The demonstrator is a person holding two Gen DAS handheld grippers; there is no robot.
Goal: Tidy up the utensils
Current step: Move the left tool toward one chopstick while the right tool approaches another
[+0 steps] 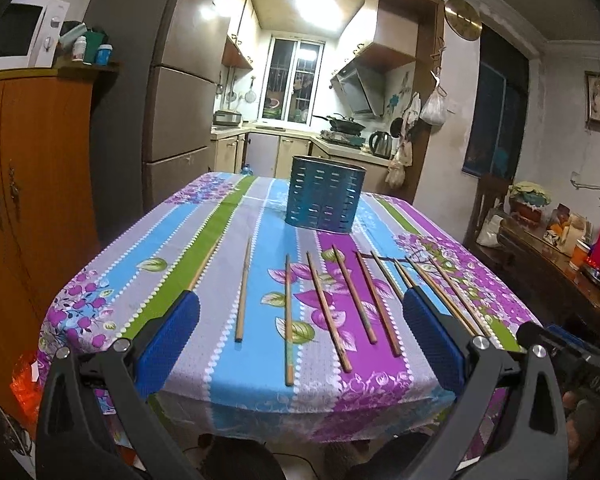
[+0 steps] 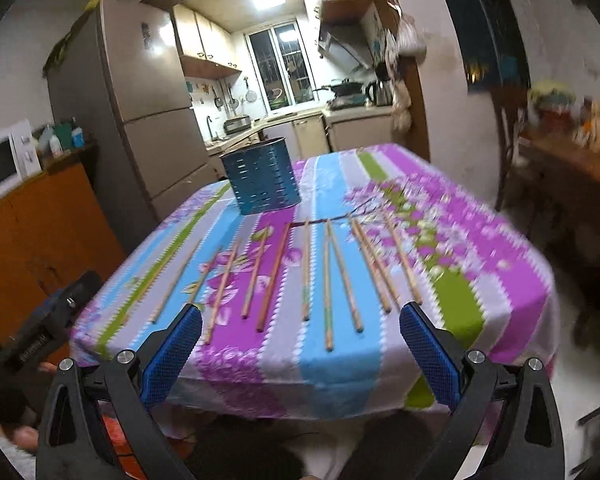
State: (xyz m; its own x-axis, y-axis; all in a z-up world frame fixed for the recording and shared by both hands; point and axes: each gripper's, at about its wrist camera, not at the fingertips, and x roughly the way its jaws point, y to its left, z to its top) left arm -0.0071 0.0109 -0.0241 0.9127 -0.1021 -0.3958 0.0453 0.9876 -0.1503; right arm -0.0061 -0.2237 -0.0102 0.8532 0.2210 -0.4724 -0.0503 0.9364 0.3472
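Across the middle of both frames: wooden chopsticks (image 1: 242,292) lie in a loose row on the counter (image 1: 256,364), which is covered by a striped floral cloth; most lie apart, a few toward the right look close or overlapping.
Holder: a blue perforated utensil holder (image 1: 324,194) stands upright above the row, centre in the left wrist view, upper left of centre in the right wrist view (image 2: 262,178).
Handling: judged light, stiff and thin; round sticks could roll or slip on the cloth, and lying flat they give little to pinch.
Where to hold: probably near the middle of one stick, so it stays balanced when tipped into the holder.
Left gripper (image 1: 300,304): spread wide, blue pads at lower left and lower right, holding nothing, above the near edge.
Right gripper (image 2: 300,316): equally wide apart, nothing held, short of the row; right side of that view is blurred.
Progress: no chopstick appears to be in the holder.
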